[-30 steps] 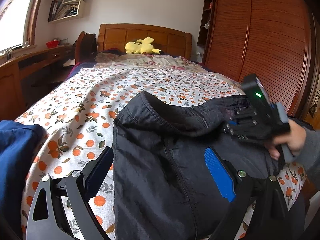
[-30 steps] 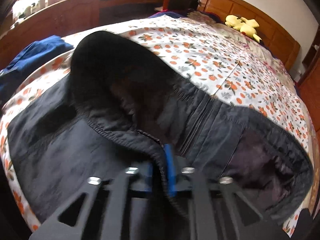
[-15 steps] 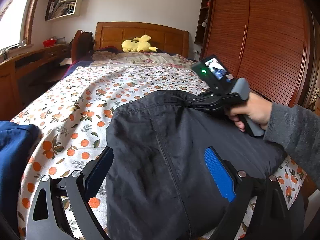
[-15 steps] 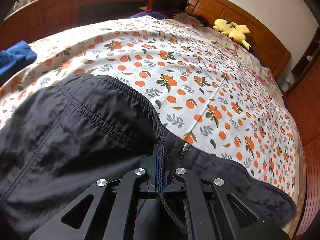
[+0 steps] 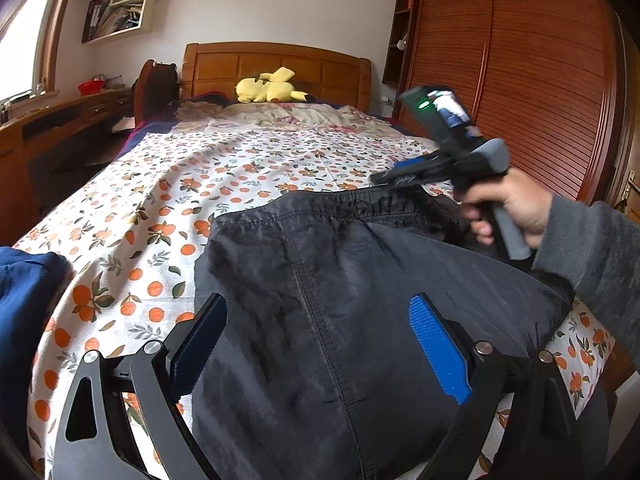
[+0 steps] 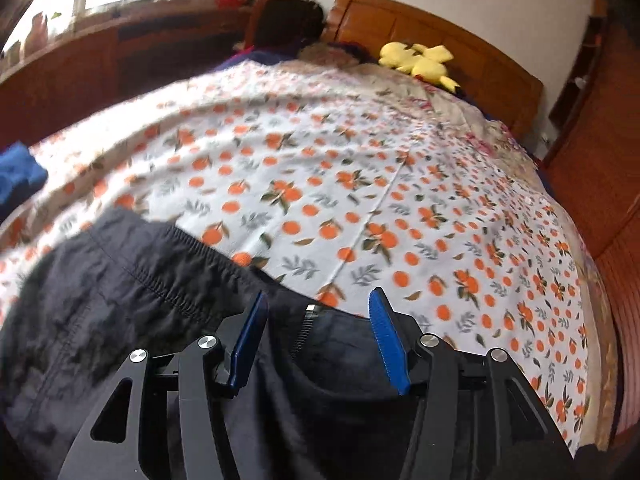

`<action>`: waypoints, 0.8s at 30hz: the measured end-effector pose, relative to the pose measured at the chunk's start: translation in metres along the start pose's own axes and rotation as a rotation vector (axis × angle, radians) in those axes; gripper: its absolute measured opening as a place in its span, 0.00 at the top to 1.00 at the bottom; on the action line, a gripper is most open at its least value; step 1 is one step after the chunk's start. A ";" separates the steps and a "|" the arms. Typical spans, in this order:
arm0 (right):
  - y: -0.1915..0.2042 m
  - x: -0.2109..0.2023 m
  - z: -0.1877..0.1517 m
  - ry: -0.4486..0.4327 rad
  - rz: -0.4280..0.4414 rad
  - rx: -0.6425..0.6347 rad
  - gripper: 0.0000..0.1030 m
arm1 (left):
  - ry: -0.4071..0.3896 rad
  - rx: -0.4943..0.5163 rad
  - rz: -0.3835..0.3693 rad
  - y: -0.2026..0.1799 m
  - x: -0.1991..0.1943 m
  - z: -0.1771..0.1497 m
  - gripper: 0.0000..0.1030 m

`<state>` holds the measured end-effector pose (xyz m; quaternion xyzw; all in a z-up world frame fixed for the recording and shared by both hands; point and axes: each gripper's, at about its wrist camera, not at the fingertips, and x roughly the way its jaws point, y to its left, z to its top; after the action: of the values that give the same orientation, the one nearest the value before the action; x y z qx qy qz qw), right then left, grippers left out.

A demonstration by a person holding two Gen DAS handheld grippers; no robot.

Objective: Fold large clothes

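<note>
Your black garment (image 5: pixel 344 320) fills the lower centre of the left wrist view, folded into a thick pad near the foot of the bed, its gathered top edge running across mid-frame. Your left gripper (image 5: pixel 320 344) stands wide over it, blue pads either side of the stitched seam, nothing pinched between them. Your right gripper (image 6: pixel 316 336) has just been opening: its jaws are now apart above the garment's (image 6: pixel 160 320) zipper edge at the bottom of the right wrist view, and the fabric lies under them, not clamped. In the left wrist view that right gripper (image 5: pixel 400 178) sits at right of centre, lifted just off the gathered hem, held by your right hand (image 5: pixel 508 208).

Beyond the hem, the orange-print bedspread (image 6: pixel 340 184) stretches clear up to the yellow plush toy (image 6: pixel 420 62) at the headboard (image 5: pixel 276 68). A blue garment (image 5: pixel 24 304) crowds the left edge; the wardrobe (image 5: pixel 540 80) closes the right.
</note>
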<state>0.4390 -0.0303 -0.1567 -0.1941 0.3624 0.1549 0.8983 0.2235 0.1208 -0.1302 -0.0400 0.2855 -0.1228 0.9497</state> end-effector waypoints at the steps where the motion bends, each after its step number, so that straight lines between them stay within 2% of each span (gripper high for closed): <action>1: -0.009 -0.008 -0.001 -0.013 -0.001 0.010 0.50 | 0.001 0.002 -0.003 -0.002 0.001 0.000 0.09; 5: -0.048 -0.025 -0.013 -0.017 -0.036 0.048 0.50 | 0.001 0.007 -0.012 -0.008 0.005 0.000 0.09; 12: -0.120 -0.026 -0.043 0.014 -0.099 0.182 0.50 | 0.005 0.017 -0.031 -0.018 0.014 0.003 0.09; 16: -0.146 -0.010 -0.064 0.078 -0.115 0.237 0.50 | 0.009 0.022 -0.041 -0.023 0.020 0.005 0.09; 24: -0.178 0.037 -0.096 0.201 -0.078 0.370 0.50 | 0.025 0.032 -0.046 -0.027 0.031 0.004 0.09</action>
<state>0.4821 -0.2256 -0.2043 -0.0541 0.4646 0.0308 0.8834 0.2445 0.0869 -0.1395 -0.0298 0.2941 -0.1497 0.9435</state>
